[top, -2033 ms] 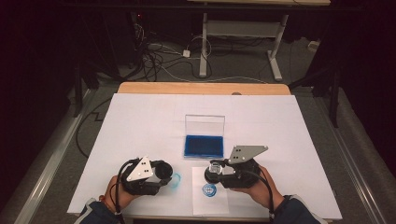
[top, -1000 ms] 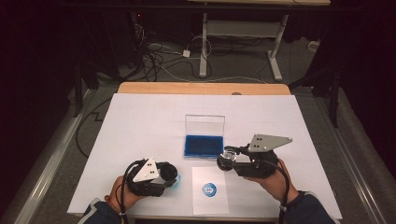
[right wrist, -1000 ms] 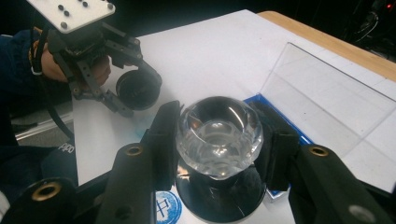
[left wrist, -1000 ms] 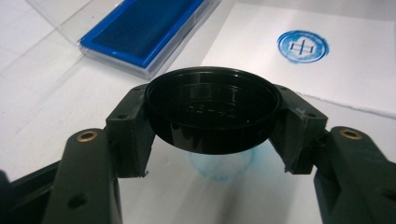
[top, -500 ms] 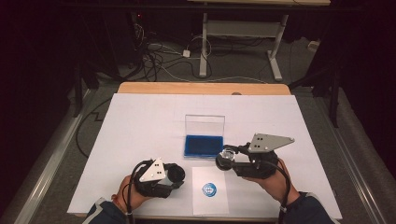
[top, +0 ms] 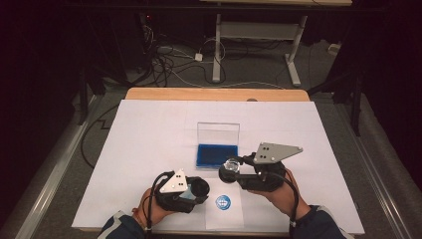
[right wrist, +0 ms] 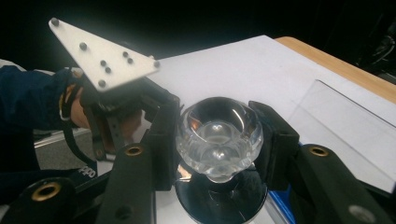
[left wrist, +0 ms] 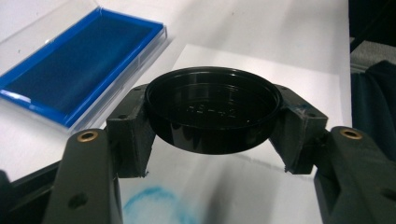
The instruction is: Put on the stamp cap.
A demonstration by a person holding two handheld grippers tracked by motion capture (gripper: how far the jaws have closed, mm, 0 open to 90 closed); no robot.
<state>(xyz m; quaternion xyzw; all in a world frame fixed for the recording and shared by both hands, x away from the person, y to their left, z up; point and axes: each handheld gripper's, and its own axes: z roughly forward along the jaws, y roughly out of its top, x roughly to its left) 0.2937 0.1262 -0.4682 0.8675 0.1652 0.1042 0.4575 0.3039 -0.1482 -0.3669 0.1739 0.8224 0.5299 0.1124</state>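
**Item: stamp with clear knob, and its black cap**

- Right gripper [top: 230, 171]: jaws are clamping the stamp [right wrist: 219, 133] by its faceted clear knob; the dark round base is hanging just below the pads, axis upright. In the high view it is hovering at the near right corner of the ink pad [top: 217, 154], which is lying just ahead of and left of this claw.
- Left gripper [top: 199, 188]: jaws are pinching the black cap [left wrist: 214, 114] across its rim, hollow side facing the camera, tilted rather than level.
- Deciding relation: the cap is sitting well to the left of and nearer the person than the stamp, with the paper slip [top: 225, 206] between the two claws. The stamp's base is pointing down and the cap's opening appears to be facing roughly toward the right claw, so capping would need one of them turned.
- Print: a blue round mark [top: 222, 201] is lying on the slip, just right of the left claw.
- Hard to make out: the stamp's printing face is hidden beneath its base; whether it is touching the pad cannot be told. The pad's clear lid [top: 218, 133] is standing open behind it.
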